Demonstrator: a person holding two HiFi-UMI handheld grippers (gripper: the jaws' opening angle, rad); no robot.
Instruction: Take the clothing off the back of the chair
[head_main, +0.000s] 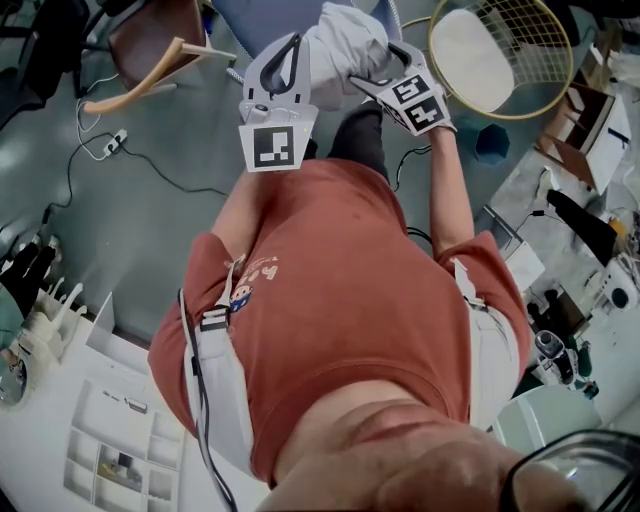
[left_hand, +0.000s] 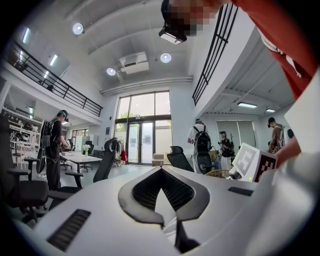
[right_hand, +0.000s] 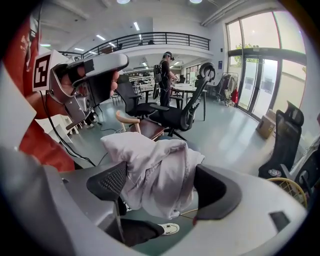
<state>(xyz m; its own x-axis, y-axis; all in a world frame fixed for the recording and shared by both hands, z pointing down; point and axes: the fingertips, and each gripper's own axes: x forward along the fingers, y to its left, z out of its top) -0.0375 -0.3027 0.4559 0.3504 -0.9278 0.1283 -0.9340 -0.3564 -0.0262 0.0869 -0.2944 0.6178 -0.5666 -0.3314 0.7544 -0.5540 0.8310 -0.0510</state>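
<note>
A pale lilac garment (head_main: 345, 35) hangs bunched at the top of the head view, just past the person's red shirt. What it hangs on is hidden under the cloth. My right gripper (head_main: 378, 65) reaches onto it from the right, pointing downward. In the right gripper view the garment (right_hand: 155, 170) fills the space between the two wide-apart black pads (right_hand: 111, 182) of the right gripper (right_hand: 160, 187); the left pad touches cloth, the right one stands beside it. My left gripper (head_main: 293, 42) is level beside the garment, its tips together, nothing between them. In its own view the left gripper (left_hand: 161, 170) faces the room.
A wooden chair (head_main: 150, 60) stands at the left, and a round wire basket (head_main: 500, 55) at the right. Cables (head_main: 100, 145) trail on the green floor. A white table (head_main: 60, 470) with an organiser is near. Black office chairs (right_hand: 177, 115) and people (left_hand: 202, 145) stand farther off.
</note>
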